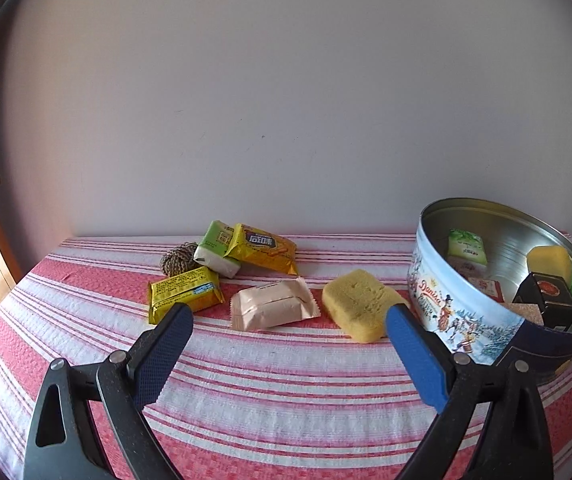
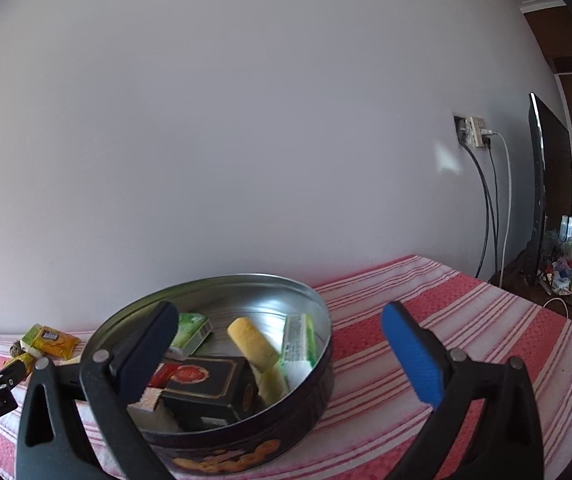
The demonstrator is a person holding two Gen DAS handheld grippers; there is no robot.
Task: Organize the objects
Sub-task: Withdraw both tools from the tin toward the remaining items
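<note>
Left wrist view: left gripper (image 1: 289,316) jaws spread wide, empty, above the striped desk (image 1: 277,396). Ahead lies a yellow sponge (image 1: 356,304), flat, long axis running from far-left to near-right, its near end just beside the round tin (image 1: 466,320). Left of it a pink packet (image 1: 271,307), long axis left-right. Farther left two yellow packets (image 1: 183,293) (image 1: 261,247), a green packet (image 1: 217,248) and a twine ball (image 1: 177,258), bunched together.

Right wrist view: right gripper (image 2: 281,328) jaws spread wide, empty, over the tin (image 2: 318,372). Inside: black box (image 2: 209,388), a second sponge (image 2: 251,340) propped tilted, green packets (image 2: 191,330) (image 2: 298,340).
</note>
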